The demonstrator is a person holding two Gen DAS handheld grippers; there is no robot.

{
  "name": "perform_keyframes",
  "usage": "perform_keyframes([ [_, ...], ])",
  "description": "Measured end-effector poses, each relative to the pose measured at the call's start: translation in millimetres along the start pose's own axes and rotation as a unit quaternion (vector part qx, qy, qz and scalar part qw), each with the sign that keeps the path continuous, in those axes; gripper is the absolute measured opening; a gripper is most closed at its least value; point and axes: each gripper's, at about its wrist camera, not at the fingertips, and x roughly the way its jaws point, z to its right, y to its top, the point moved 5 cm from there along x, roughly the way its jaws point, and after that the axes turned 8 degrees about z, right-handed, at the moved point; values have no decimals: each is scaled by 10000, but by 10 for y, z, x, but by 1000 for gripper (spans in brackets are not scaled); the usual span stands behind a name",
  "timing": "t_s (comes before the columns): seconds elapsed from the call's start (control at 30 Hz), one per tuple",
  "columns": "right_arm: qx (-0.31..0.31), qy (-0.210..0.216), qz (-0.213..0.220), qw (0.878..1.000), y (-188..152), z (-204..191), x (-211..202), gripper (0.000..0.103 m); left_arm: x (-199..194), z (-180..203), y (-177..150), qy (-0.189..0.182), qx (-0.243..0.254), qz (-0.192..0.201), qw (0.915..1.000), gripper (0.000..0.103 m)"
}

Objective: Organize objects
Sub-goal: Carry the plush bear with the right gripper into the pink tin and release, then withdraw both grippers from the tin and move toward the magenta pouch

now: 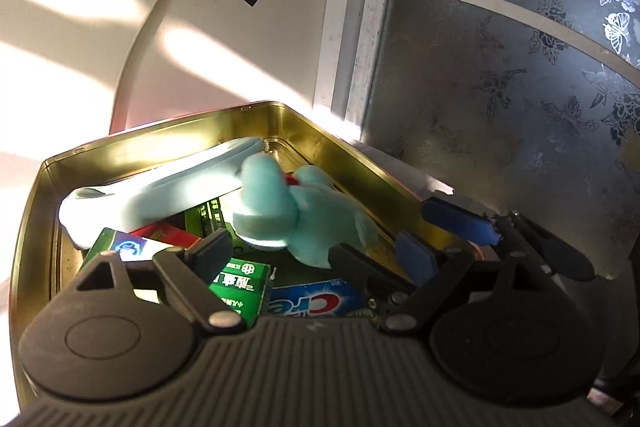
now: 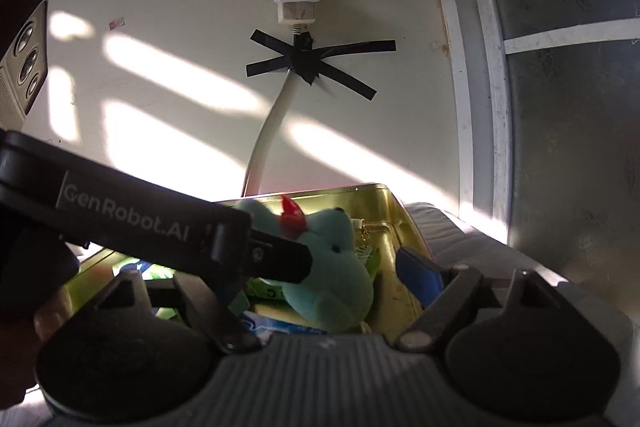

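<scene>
The turquoise plush toy (image 1: 304,215) lies atop cartons in the gold tin (image 1: 160,131), just ahead of the left gripper (image 1: 316,251), whose jaws stand apart and empty. Right gripper (image 2: 320,291): likewise spread, empty. The plush is likely light, soft and compressible; pinch its torso.

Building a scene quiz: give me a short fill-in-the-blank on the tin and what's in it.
1. The plush toy lying in the gold tin is light ____ in colour.
2. The toothpaste box in the tin is mainly ____.
3. On the wall, the white cable is fixed with black ____.
4. Both grippers hover over the tin with jaws ____.

Missing words: blue; blue; tape; open
</scene>
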Motion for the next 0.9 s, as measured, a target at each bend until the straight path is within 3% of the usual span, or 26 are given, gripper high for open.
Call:
perform_keyframes([
  [0.4,158,106,175,9997,-17,-211,-423,89,-721,40,-72,603,30,548,9967,92],
  [0.6,631,-3,141,9979,-108,-205,-746,89,-1074,-45,-287,871,-100,502,9949,92],
  [0.73,936,64,-222,9953,-267,-241,-847,89,-1184,-191,-506,1168,-225,311,9924,92],
  [0.9,1018,302,-999,9893,-475,-397,-760,88,-1229,-482,-879,1956,-186,-183,9803,92],
])
